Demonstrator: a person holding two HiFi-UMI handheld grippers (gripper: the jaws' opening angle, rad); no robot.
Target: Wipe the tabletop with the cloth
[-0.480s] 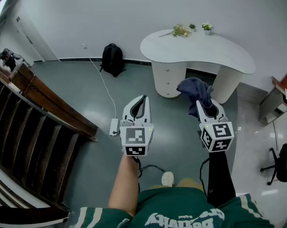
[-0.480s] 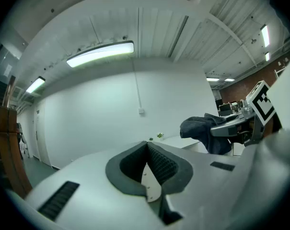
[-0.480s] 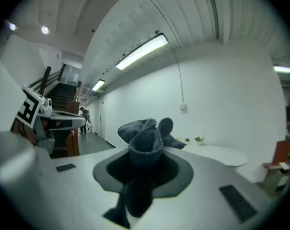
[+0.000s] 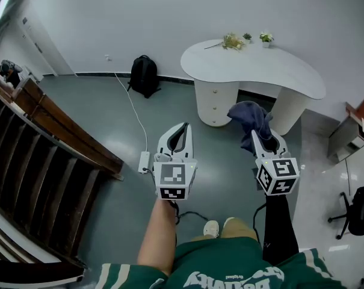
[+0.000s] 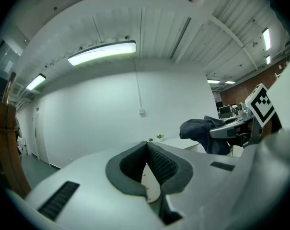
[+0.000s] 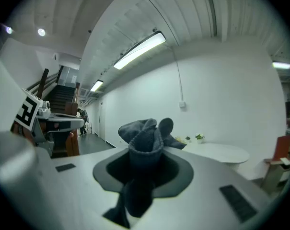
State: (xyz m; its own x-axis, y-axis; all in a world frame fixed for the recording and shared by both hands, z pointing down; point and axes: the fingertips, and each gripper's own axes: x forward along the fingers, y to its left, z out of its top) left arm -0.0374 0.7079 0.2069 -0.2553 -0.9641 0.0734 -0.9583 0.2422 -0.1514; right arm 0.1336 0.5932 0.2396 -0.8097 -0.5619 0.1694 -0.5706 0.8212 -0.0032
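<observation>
**Head view.** A white kidney-shaped table (image 4: pixel 272 77) stands ahead, well apart from the left gripper (image 4: pixel 180 128) and the right gripper (image 4: pixel 261 136). Small potted plants (image 4: pixel 233 40) sit at its far edge. On the grey floor (image 4: pixel 103 107) between lie a black backpack (image 4: pixel 144 75), a white cable (image 4: pixel 132 113) and a power strip (image 4: pixel 144 161). A wooden stair rail (image 4: pixel 61 137) runs at left, and an office chair (image 4: pixel 356 212) is cut off at the right edge. The dark blue cloth (image 4: pixel 249 116) is bunched at the right gripper's tips, in the air before the table's pedestal (off the tabletop), and it covers those tips here.

**Right gripper view.** The jaws pinch the cloth, which rises above them and hangs below.

**Left gripper view.** The ribbed pads (image 5: pixel 159 164) are pressed together with nothing between them. A ceiling lamp (image 5: pixel 101 53) shows only here.
</observation>
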